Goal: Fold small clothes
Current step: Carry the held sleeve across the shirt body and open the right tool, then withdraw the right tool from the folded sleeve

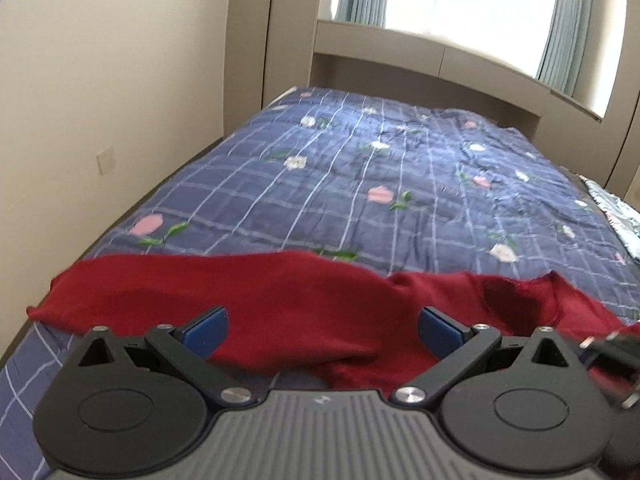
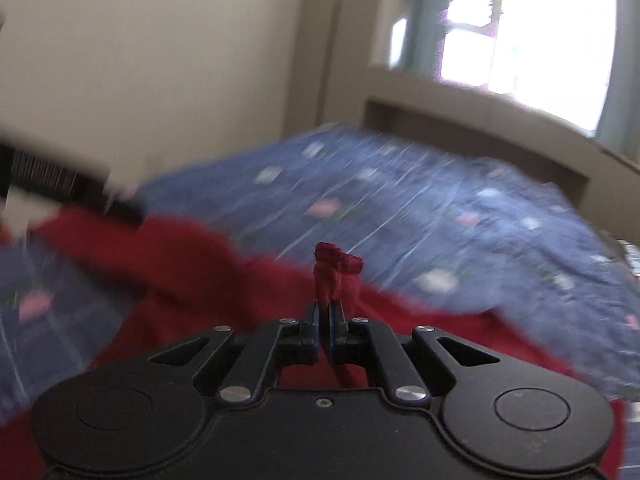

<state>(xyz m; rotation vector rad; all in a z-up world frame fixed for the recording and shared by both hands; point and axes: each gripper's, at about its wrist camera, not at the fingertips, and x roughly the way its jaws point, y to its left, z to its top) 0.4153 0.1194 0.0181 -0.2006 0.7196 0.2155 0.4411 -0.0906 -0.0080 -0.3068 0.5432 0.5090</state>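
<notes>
Red garment in right tongs

1. The garment lies on the quilt, at its near end, spread left to right.
2. The left gripper sits over the garment's near edge.
3. The right gripper stands to its right, with a garment fold between its fingers.
4. The headboard stands behind the quilt; the window is above it.
5. The wall runs along the quilt's left side.

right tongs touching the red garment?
Touching. The right wrist view shows the right tongs shut on a bunched fold of the red garment, which sticks up between the pads.
</notes>
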